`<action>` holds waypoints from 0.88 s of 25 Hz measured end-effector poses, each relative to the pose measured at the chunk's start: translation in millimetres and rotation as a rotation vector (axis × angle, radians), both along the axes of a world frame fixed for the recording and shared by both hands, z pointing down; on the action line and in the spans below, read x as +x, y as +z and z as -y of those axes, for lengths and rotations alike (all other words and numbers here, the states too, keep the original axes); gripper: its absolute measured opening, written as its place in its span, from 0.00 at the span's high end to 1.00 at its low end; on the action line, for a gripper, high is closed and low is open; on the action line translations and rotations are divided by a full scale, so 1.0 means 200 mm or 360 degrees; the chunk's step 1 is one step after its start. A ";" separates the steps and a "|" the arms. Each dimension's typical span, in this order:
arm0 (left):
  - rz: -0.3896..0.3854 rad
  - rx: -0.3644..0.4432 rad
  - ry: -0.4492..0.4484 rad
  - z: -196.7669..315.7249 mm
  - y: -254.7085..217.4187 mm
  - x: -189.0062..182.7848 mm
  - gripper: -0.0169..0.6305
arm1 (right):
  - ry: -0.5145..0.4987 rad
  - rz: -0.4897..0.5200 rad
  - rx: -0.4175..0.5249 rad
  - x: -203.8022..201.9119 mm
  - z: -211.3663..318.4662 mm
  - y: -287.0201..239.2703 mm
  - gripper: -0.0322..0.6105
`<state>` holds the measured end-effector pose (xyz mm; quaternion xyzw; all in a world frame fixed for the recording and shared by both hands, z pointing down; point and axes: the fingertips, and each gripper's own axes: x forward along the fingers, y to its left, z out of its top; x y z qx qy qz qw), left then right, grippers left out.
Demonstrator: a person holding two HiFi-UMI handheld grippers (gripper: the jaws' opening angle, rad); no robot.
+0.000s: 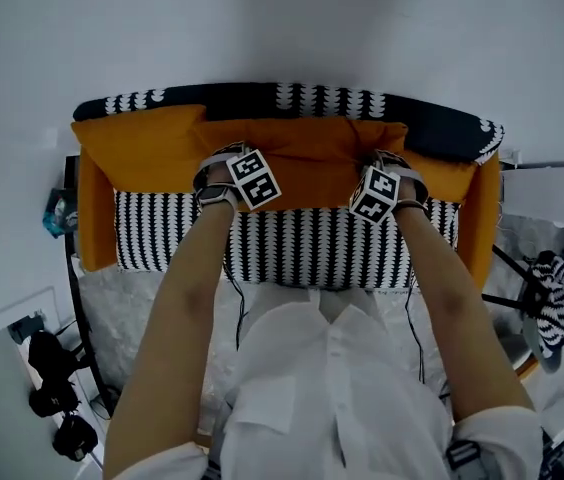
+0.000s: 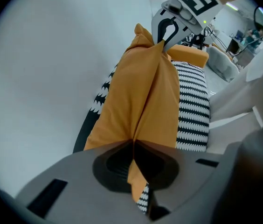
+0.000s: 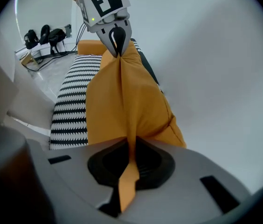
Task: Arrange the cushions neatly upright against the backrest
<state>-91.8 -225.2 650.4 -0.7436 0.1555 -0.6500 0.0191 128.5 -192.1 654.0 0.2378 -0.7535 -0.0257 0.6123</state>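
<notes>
Closest in, the left gripper [image 1: 224, 173] and right gripper [image 1: 394, 176] are each clamped tight on a pinch of fabric along the top edge of the middle orange cushion [image 1: 312, 156], which stands on the zigzag-patterned seat [image 1: 302, 246] just before the backrest [image 1: 292, 98]. The step in hand seems to be setting this cushion upright. Next it wants easing back until it leans on the backrest, level with the left-hand cushion [image 1: 142, 138], and only then letting go.
</notes>
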 end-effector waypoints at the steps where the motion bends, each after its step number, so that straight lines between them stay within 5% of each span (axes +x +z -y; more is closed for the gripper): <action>1: 0.0005 -0.0012 0.0009 0.02 0.02 0.02 0.94 | 0.0007 -0.0001 -0.0009 0.02 0.01 0.02 0.92; 12: 0.0067 -0.0062 0.0068 0.18 0.24 0.08 0.94 | 0.0080 -0.0046 -0.0159 0.07 0.10 0.29 0.90; 22: -0.0052 -0.0139 0.0027 0.19 0.32 0.13 0.92 | 0.0121 -0.0074 -0.0238 0.13 0.11 0.39 0.85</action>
